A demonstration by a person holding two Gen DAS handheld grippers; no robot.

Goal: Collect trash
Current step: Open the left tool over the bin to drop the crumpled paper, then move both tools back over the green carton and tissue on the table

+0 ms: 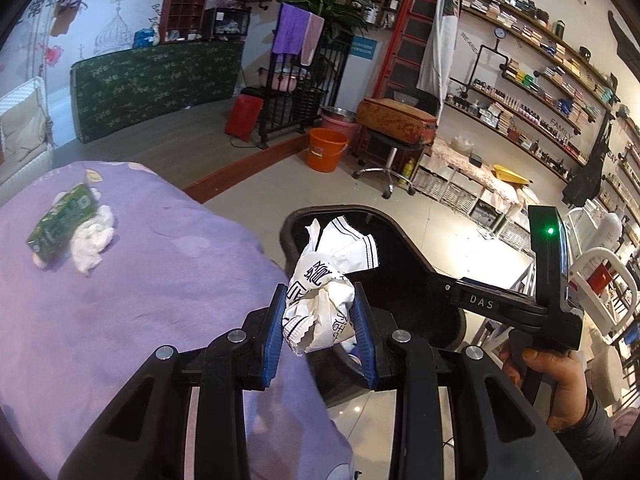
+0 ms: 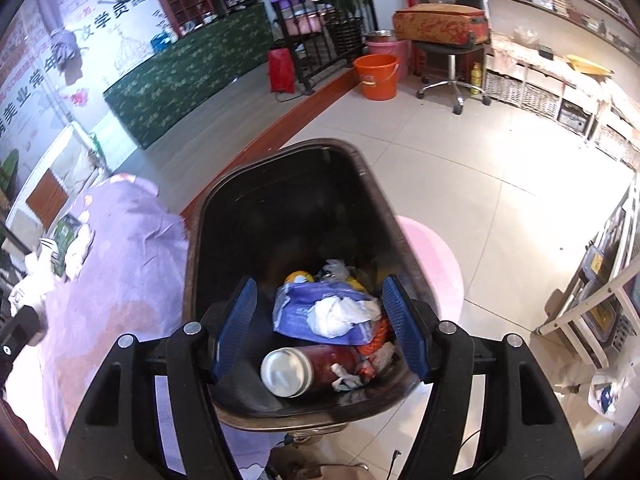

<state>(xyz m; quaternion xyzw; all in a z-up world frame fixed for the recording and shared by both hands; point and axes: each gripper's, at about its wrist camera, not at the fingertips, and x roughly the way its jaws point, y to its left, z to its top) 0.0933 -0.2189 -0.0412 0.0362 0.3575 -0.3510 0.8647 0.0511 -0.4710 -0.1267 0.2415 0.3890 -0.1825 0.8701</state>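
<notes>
Crumpled white printed paper wrapper [image 1: 326,280] pinched between blue pads of left gripper [image 1: 320,332], over rim of black plastic trash bin [image 2: 224,200]. Right gripper [image 2: 318,330] spread wide, holding nothing, above bin's contents.

Shelf items [image 1: 532,76] too small to identify, trash bin [image 1: 400,236] partly hidden by crumpled wrapper [image 1: 328,280]

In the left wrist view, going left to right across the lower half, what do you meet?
Green packet → white tissue → crumpled white wrapper in the left gripper → right gripper held by the hand.
</notes>
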